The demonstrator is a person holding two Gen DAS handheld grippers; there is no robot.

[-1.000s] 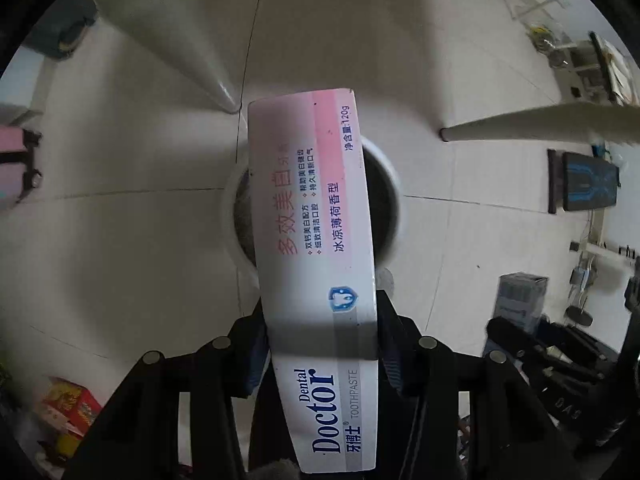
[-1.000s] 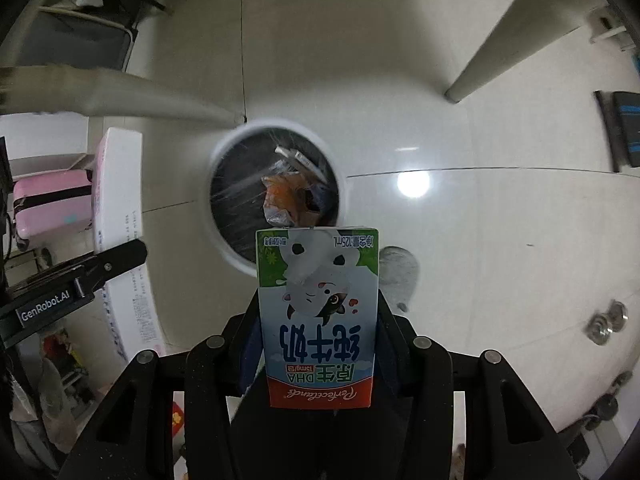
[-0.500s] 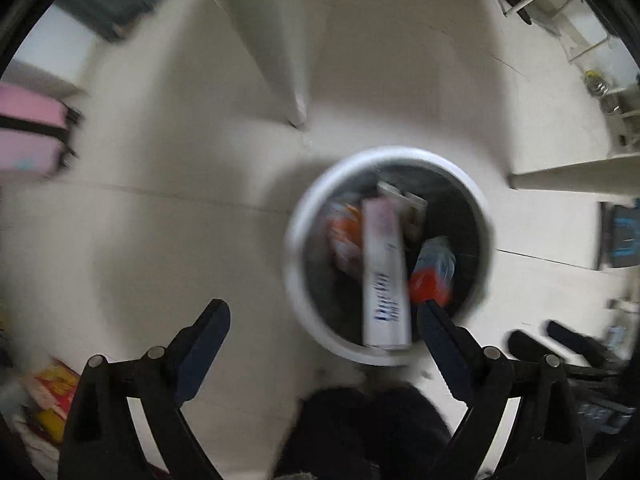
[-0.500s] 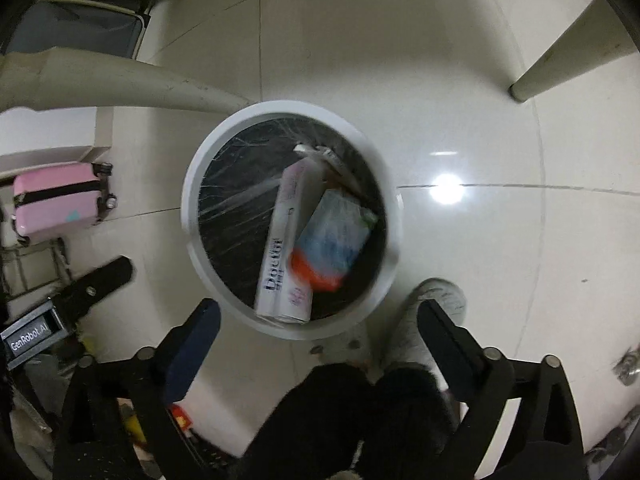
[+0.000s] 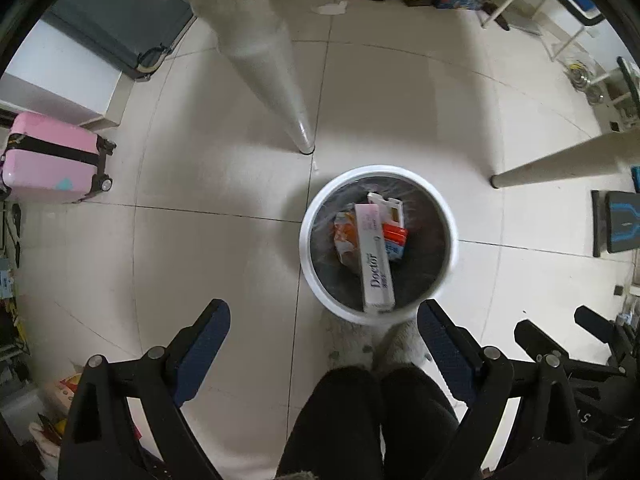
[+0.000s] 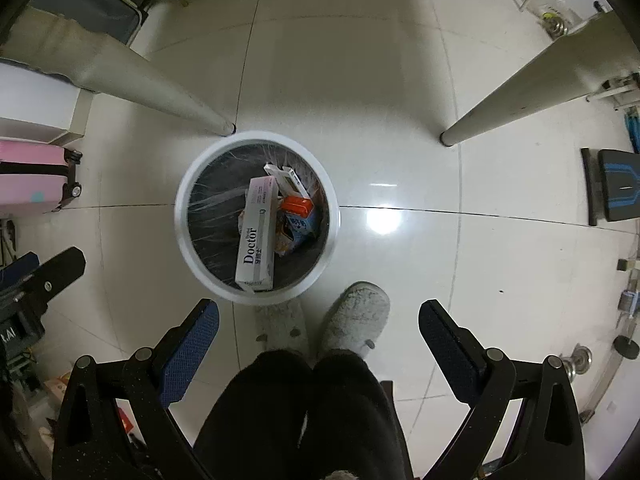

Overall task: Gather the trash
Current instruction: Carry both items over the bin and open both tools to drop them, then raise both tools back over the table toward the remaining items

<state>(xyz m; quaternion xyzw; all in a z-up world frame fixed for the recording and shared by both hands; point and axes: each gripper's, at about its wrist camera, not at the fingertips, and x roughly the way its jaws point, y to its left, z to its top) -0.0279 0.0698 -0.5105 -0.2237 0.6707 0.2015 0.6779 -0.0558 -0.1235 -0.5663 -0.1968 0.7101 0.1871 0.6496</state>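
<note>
floor (image 6: 360,60): pale tile, glossy; two table legs come down near the bin, pink suitcase (image 5: 52,156) well off to the side.
bin (image 6: 184,248): white rim, dark liner, stands by the person's slippers (image 6: 356,316).
toothpaste box (image 6: 258,232): inside bin, lying lengthwise on top of the pile, lower end near the rim.
milk carton (image 6: 298,216): inside bin too, just beside the toothpaste box, tipped over.
left tool (image 5: 322,334): jaws just swung wide, nothing btwn them, points down over the floor next to bin.
right tool (image 6: 318,330): same, jaws just opened wide, empty.
step, my read: drop done; lift both tools straight up clear of the rim, keep jaws wide, then look for more trash; check the box end isn't hung on the rim.
</note>
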